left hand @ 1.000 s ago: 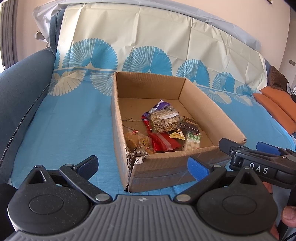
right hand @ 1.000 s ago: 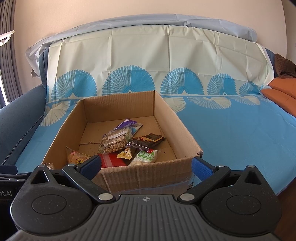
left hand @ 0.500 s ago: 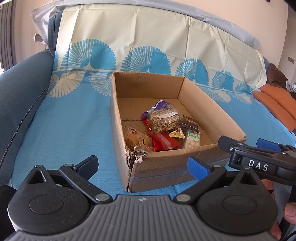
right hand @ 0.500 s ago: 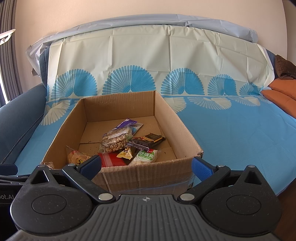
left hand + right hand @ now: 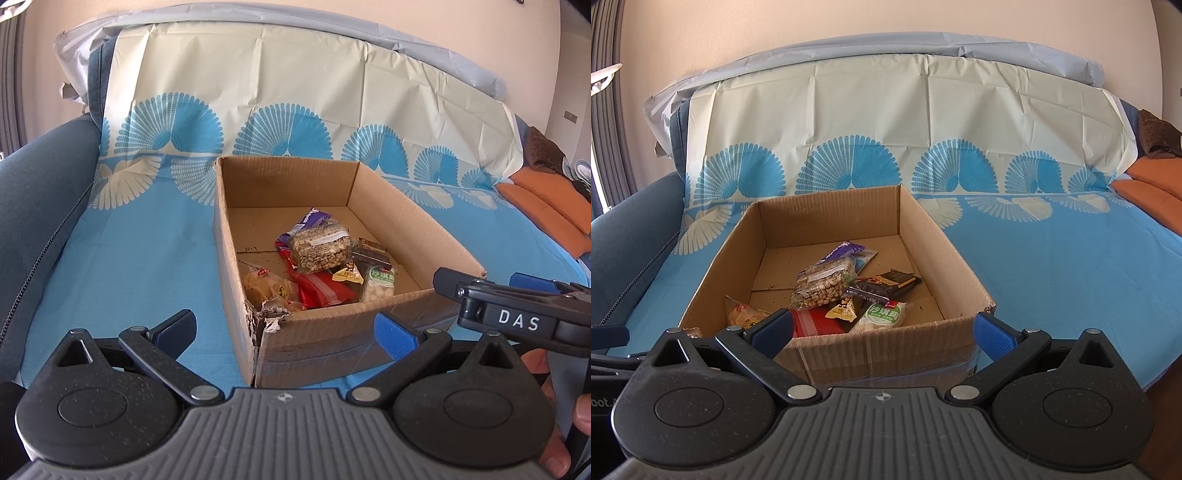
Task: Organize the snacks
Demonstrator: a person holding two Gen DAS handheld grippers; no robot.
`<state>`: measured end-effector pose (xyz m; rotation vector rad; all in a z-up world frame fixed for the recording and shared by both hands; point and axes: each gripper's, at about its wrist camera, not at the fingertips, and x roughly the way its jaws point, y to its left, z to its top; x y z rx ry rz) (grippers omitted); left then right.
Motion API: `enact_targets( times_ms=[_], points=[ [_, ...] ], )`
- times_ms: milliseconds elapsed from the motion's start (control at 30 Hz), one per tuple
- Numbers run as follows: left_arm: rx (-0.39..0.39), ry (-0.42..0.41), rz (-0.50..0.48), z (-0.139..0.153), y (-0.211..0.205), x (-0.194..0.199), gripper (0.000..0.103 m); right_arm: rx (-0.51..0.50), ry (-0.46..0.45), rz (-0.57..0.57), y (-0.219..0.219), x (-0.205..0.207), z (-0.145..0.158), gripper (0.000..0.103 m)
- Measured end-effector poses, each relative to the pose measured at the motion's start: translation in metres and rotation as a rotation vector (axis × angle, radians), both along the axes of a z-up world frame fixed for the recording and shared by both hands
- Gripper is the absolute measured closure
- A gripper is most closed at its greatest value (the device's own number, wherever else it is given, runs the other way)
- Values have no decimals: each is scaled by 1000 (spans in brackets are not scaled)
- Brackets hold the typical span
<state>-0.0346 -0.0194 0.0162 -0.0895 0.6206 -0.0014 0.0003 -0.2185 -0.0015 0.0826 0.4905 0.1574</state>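
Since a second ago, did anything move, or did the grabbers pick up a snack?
Hardly anything changed. The left gripper and right gripper both hang open and empty in front of the cardboard box, only drifting a tiny bit. Nothing was grabbed or let go. The snacks, like the bag of nuts and the red packet, lie in the box just as before.
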Motion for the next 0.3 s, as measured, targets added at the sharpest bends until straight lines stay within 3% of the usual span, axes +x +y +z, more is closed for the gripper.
enact_targets(
  times_ms=[200,300],
  points=[
    [-2,-8,-15,-6,-1,4,1,4,-6,4,-3,0,6,1],
    [11,2,-31,-9,-1,8,1,33,-62,-2,-11,-5,9,1]
  ],
)
